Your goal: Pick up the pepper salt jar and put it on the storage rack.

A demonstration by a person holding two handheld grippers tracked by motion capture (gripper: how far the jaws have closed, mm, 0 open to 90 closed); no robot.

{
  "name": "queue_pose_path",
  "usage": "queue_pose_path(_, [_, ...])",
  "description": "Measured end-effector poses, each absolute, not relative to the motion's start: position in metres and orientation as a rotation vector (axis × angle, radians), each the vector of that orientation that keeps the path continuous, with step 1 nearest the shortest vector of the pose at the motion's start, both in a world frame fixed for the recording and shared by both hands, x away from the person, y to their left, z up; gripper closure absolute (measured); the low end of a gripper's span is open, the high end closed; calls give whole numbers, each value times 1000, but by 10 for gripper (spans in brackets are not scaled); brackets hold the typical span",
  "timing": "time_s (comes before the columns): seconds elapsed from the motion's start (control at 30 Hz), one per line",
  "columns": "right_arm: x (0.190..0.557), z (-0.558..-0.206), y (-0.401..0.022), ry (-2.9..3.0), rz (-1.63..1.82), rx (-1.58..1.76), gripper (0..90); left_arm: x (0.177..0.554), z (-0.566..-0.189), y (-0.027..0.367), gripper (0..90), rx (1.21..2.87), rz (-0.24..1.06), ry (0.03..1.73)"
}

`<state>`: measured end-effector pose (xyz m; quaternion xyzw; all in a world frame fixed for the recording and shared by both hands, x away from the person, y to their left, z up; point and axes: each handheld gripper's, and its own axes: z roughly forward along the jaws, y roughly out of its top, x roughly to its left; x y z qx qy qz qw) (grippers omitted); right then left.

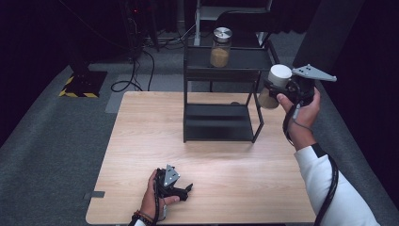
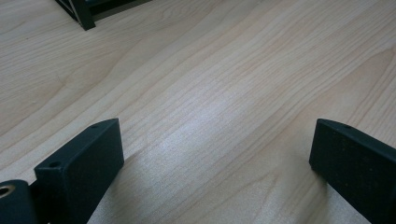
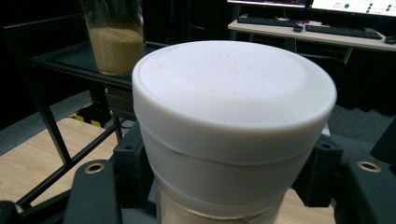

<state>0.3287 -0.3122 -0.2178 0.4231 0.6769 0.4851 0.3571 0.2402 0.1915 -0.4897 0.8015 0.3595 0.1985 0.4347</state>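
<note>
The left gripper (image 1: 181, 188) rests open on the table (image 1: 141, 141), probably waiting. Beside the black shelf (image 1: 221, 123), the right gripper (image 1: 278, 92) clamps a white-lidded jar (image 1: 275, 84) in the air, likely for shelving.

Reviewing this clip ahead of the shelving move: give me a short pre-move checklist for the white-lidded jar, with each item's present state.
1. Right tongs shut on the white-lidded jar: ok.
2. Jar lifted off the table: ok.
3. Free room on the rack's top shelf beside the metal-lidded jar: ok.
4. White lid seated: ok.
5. Left tongs open, resting low on the table, away from the rack: ok.
6. Jar's bottom clears the shelf edge: cannot tell.
</note>
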Motion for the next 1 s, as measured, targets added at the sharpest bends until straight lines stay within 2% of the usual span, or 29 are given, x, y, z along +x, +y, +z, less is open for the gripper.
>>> queue_pose_path(1.0, [370,-168,-269,1667,1266,1087,342,241,-489,192,30,1999,492,890])
